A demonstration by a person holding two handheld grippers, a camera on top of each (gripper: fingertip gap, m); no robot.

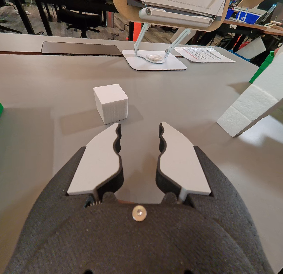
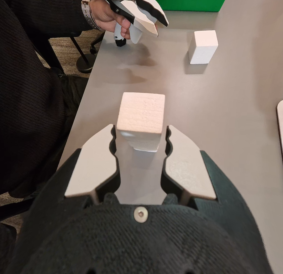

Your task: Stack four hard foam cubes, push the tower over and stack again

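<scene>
A stack of white foam cubes [image 2: 140, 112] stands near the table's front edge. I look down on its top cube, with lower cubes showing slightly offset beneath it. In the left wrist view the stack [image 1: 251, 107] rises at the right and three levels show. A single white cube [image 1: 110, 103] sits apart on the grey table [image 1: 176, 90]; it also shows in the right wrist view [image 2: 202, 47]. My right gripper [image 2: 140, 127] is open and empty, fingertips either side of the top cube's near edge. My left gripper [image 1: 140, 124] is open and empty, just short of the single cube; it also shows in the right wrist view [image 2: 159, 26], held above the table.
A document stand on a white base [image 1: 154, 61] and a laminated sheet [image 1: 203, 54] are at the table's back. A green box [image 2: 188, 0] stands beyond the single cube. The person's dark sleeve [image 2: 38, 82] lies along the table's near edge. A white pad edge [image 2: 280, 121] shows far right. The gap from one gripper's tips to the other's is roughly 25 centimetres. The single white cube [image 1: 110, 103] is about 7 centimetres from my left fingertips and 30 centimetres from my right. My right wrist view [image 2: 195, 36] looks at it from another angle. The stack [image 1: 251, 107] lies some 7 centimetres from my right tips, 20 centimetres from my left tips.
</scene>
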